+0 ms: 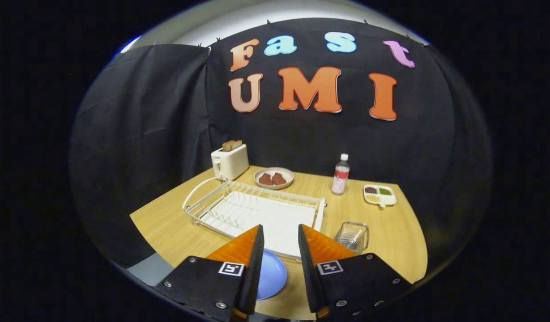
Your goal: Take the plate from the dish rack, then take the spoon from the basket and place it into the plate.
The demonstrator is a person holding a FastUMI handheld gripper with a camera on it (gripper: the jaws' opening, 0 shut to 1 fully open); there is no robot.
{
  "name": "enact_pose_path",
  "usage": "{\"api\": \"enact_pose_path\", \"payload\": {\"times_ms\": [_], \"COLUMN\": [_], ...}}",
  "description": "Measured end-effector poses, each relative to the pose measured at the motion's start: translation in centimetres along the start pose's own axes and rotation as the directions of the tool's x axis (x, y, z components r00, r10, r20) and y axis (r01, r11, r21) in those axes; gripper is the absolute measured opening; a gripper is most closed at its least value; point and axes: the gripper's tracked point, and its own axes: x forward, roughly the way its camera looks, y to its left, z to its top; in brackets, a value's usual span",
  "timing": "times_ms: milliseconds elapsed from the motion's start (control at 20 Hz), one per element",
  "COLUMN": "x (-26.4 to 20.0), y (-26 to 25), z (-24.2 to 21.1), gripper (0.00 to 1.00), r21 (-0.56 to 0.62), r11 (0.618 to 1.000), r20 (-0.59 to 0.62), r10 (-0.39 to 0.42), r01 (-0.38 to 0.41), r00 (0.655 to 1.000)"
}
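Plate (271,276): round, pale blue, lying flat on the table on the near side of the dish rack, already out of it; partly hidden behind the gripper's left finger.
Plate relative to jaws: low between the two fingers, nearer the left one; not pinched, apparently below fingertip level.
Gripper (280,237): fingers spread with a clear gap, nothing held; tips hang over the near edge of the dish rack.
Dish rack (239,203): white wire frame on a white tray, no dishes seen in it; taken as the landmark for every place below.
Basket (353,236): small clear container just off the rack's near right corner, beside the right finger; a spoon inside cannot be made out.
Step in hand (judgement): with the plate down, the spoon comes next.
How to do it well (judgement): swing right from the rack toward the basket, keep the fingers open until they straddle the spoon's handle, lift straight up so the light basket is not dragged, then carry back to the plate and lower before letting go.
Toaster (230,162): white, bread in its slots, beyond the rack's far left corner.
Bowl (274,178): brown food, just beyond the rack's far side.
Bottle (341,174): upright, beyond the rack's far right corner.
Divided dish (380,195): well right of the rack, past the bottle.
Table (391,241): light wood.
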Motion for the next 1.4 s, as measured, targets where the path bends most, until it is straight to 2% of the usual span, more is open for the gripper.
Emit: {"api": "enact_pose_path", "payload": {"times_ms": [150,350,450,550,700,850,1100,1400], "x": [-1.0,-2.5,-3.6,-5.1,-6.1,-6.9,-7.7,-7.5], "y": [-1.6,-3.1,-3.5,-3.2,-3.8,-3.7,-3.7,-3.8], "z": [4.3,9.8,12.3,15.6,17.1,18.7,19.2,18.9], "gripper": [0.61,0.76,0.81,0.84,0.88,0.9,0.92,0.93], "r21": [-0.013,-0.002,-0.003,-0.016,-0.028,-0.019,-0.024,-0.01], "r11": [0.999,0.995,0.993,0.992,0.984,0.982,0.977,0.977], "r20": [0.088,0.206,0.271,0.381,0.448,0.495,0.51,0.503], "r10": [-0.049,-0.098,-0.112,-0.108,-0.144,-0.153,-0.17,-0.179], "r01": [0.051,0.101,0.117,0.124,0.175,0.186,0.212,0.213], "r00": [0.995,0.974,0.956,0.918,0.882,0.855,0.843,0.846]}}
